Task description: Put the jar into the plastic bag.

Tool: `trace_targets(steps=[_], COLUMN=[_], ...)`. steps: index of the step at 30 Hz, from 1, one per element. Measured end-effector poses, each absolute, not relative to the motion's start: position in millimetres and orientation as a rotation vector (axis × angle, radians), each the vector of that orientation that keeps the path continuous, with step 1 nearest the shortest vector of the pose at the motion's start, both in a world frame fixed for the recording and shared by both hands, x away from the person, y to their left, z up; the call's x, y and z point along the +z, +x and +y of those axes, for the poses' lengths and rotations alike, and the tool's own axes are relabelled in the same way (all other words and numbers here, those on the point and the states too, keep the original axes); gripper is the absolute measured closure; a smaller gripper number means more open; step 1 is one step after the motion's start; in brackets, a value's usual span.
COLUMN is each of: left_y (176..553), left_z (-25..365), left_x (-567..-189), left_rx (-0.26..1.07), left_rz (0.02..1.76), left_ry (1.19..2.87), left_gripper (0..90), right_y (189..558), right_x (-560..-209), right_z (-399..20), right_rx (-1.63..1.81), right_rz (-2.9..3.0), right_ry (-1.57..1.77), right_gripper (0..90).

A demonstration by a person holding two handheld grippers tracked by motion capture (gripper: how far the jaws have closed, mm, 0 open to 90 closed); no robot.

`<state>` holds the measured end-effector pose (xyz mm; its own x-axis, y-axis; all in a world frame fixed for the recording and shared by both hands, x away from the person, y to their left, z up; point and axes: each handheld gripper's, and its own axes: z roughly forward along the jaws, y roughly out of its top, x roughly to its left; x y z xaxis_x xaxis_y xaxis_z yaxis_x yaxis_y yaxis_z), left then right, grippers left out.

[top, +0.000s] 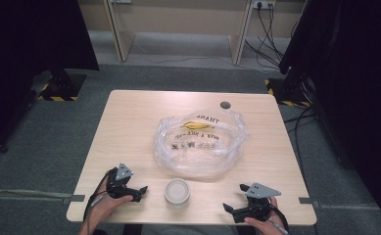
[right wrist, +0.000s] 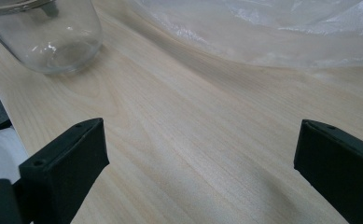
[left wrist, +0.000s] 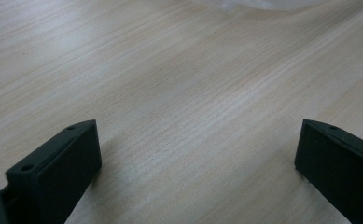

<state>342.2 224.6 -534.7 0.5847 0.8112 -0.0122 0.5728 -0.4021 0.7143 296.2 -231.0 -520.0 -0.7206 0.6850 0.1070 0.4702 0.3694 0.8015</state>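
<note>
Right gripper jaws apart, jar beyond

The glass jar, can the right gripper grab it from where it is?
Probably yes. The right gripper has its jaws wide open, and bare table lies between it and the glass jar. The plastic bag sits farther back, out of the way.

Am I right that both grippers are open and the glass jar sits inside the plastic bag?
Not quite. The jar stands on the bare table, outside the bag and nearer the person, as the high view shows. The rest holds: the left gripper and right gripper both have their jaws open.
</note>
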Motion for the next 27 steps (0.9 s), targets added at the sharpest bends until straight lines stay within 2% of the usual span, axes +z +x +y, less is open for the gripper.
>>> trace_targets(steps=[20,27], left_y=[342.0,341.6], left_z=[225.2,229.7], left_x=[-534.4,-532.0], left_rx=[0.441,0.430], left_rz=[1.092,1.083], left_ry=[2.125,2.107], left_gripper=[0.0,2.9], right_y=[296.8,296.6], right_x=[-521.2,-518.9], right_z=[-229.1,-232.0], right_rx=[1.278,1.287], right_rz=[2.397,2.388], right_ry=[1.028,1.031], right_gripper=[3.0,3.0])
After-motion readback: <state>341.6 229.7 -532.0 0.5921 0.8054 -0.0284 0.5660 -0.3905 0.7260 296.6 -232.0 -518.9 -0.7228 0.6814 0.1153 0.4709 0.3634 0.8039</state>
